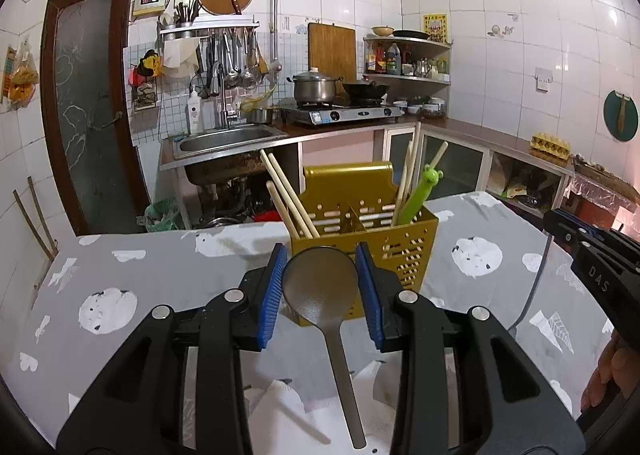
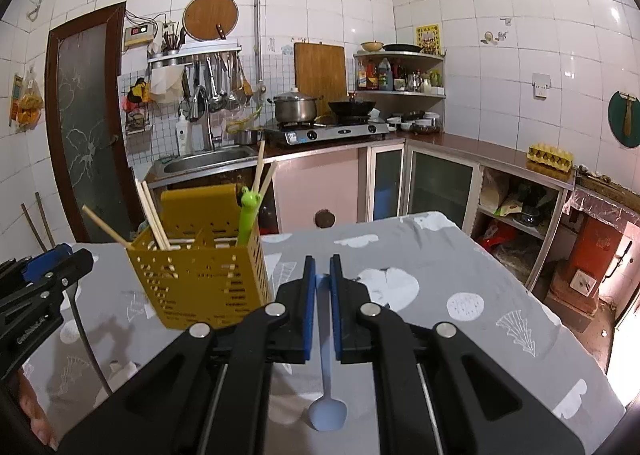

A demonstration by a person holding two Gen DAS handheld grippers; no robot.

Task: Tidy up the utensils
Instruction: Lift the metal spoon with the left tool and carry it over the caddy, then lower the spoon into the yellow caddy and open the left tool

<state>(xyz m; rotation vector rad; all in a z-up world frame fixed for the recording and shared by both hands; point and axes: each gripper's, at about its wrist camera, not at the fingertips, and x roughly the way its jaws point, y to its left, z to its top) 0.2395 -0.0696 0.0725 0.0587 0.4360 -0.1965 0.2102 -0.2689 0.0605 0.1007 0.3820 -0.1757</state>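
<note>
Grippers first: our left gripper (image 1: 321, 279) clasps a grey ladle (image 1: 320, 291) by its round bowl; our right gripper (image 2: 322, 279) pinches a pale-blue spoon (image 2: 326, 407). Perforated yellow caddy (image 1: 404, 251) stands mid-table (image 1: 160, 267).

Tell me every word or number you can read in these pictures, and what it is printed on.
"DAS": on the right gripper, seen from the left camera.
Yellow poster on the tiled wall: printed characters, too small to read.
Stove front label: blurred.
Bottles on the corner shelf: labels too small.
Wall box by the door: red display, unreadable.
Left gripper: embossed lettering, too blurred to read.
</note>
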